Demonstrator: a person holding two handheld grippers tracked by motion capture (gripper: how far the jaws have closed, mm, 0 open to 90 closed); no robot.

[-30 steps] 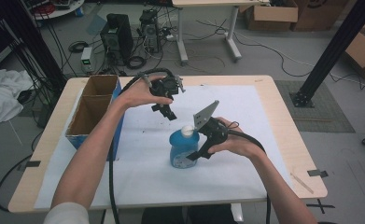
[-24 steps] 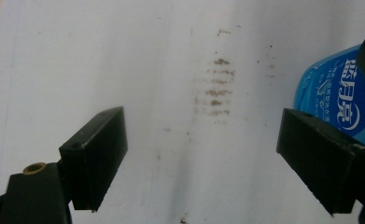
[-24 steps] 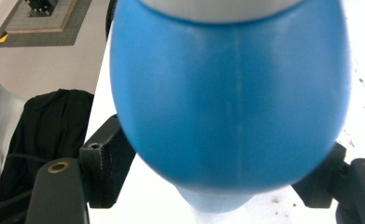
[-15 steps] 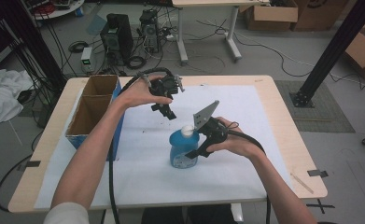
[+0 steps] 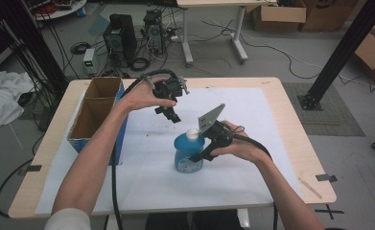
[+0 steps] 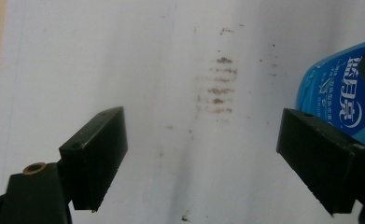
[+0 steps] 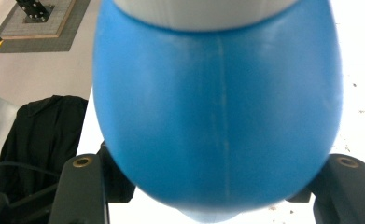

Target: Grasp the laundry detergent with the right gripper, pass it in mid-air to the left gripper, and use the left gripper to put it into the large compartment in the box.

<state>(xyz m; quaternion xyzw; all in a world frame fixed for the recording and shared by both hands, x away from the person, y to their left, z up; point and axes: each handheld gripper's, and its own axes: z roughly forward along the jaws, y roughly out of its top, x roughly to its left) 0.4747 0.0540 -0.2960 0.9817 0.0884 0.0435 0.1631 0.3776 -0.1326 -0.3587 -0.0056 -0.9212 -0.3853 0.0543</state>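
A blue bottle (image 5: 189,152) with a white cap (image 5: 193,134) stands upright on the white sheet near the table's middle. My right gripper (image 5: 199,156) reaches it from the right. Its jaws have just been closing and now press on the bottle's two flanks. In the right gripper view the bottle (image 7: 217,107) bulges between the two black jaws of the right gripper (image 7: 215,186). My left gripper (image 5: 171,115) hangs above the sheet behind and left of the bottle, pointing down. Its jaws stand wide apart over bare sheet (image 6: 201,158), with the bottle's label (image 6: 339,98) at the right edge.
An open cardboard box with a blue side (image 5: 96,112) stands at the table's left edge. The white sheet (image 5: 252,182) covers most of the tabletop and bears brown smudges (image 6: 220,86). Computer cases and cables lie on the floor beyond the far edge.
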